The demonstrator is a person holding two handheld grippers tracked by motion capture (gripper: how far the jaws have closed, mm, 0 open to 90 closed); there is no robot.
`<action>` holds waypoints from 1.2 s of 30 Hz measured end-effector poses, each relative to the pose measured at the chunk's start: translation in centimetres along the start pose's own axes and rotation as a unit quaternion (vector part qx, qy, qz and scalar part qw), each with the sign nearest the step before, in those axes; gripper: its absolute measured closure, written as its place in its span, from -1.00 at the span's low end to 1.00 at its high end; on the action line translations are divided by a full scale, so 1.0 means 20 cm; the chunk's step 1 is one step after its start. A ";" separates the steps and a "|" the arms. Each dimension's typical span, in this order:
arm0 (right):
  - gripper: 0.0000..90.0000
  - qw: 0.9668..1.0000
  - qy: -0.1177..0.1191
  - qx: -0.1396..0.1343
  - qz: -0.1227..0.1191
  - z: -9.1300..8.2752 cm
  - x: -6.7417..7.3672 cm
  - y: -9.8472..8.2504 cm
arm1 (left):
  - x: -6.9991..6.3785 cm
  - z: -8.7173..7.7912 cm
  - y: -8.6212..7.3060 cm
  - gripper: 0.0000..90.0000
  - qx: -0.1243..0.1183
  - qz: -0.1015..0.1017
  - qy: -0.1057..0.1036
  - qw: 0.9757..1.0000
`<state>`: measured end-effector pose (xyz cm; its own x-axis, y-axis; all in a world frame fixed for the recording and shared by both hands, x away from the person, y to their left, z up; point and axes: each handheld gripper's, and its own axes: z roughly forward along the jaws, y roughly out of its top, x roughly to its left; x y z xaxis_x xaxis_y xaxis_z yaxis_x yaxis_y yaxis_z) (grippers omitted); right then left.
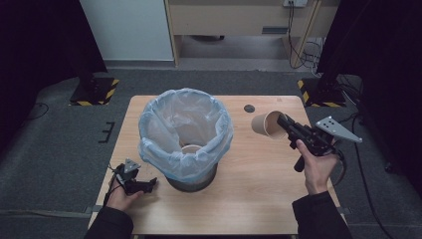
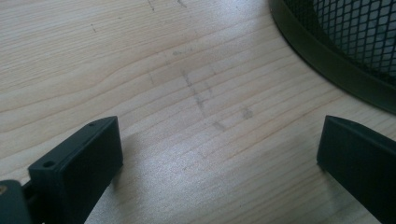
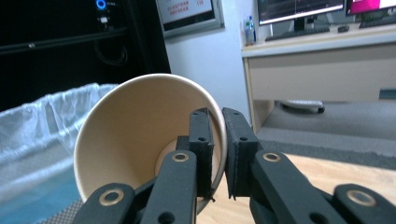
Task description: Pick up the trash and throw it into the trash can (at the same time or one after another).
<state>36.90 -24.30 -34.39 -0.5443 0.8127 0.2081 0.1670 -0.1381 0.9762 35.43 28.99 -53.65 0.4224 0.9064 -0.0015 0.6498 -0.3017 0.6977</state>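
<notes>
Wooden table (image 1: 249, 199) is sitting on grey carpet, dark curtains hanging on both sides, a desk with monitors standing at the back in the right gripper view

Mesh waste bin (image 1: 191, 181) is standing a bit left of the table's centre, lined with a pale blue plastic bag (image 1: 185, 130) that is folding over its rim. Something pale and round is lying at the bottom of the bag, can't tell what it is

Right gripper (image 1: 282, 122) is hanging above the right part of the table, angled up and toward the bin. Its jaws are pinching the wall of a tan paper cup (image 1: 266, 124) at the rim, one jaw inside, one outside, pads pressing on the paper. Right gripper view is confirming it: cup (image 3: 140, 140) is lying on its side with the mouth facing the camera, clear of the table, and the bag's edge (image 3: 42, 121) is showing to its left. Cup is sitting right of the bin, near it but not over the opening

Left gripper (image 1: 149, 185) is resting low on the table at the front left, just beside the bin's base. In the left gripper view its jaws are standing wide apart over bare wood (image 2: 187, 93), nothing between them, the bin's dark bottom ring (image 2: 327, 60) curving past top right

Small dark round spot (image 1: 249, 108) is sitting on the table behind the cup
</notes>
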 end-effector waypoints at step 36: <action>0.85 0.993 0.083 -0.080 -0.022 0.13 0.32 0.34 | 0.00 0.00 0.00 -1.00 0.000 -0.001 0.001 1.000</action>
<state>36.58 -18.52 -26.62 -0.6781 0.7176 0.1585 0.0143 -0.2027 0.9791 35.39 28.94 -53.65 0.4205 0.9073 -0.0018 0.6503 -0.2999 0.6980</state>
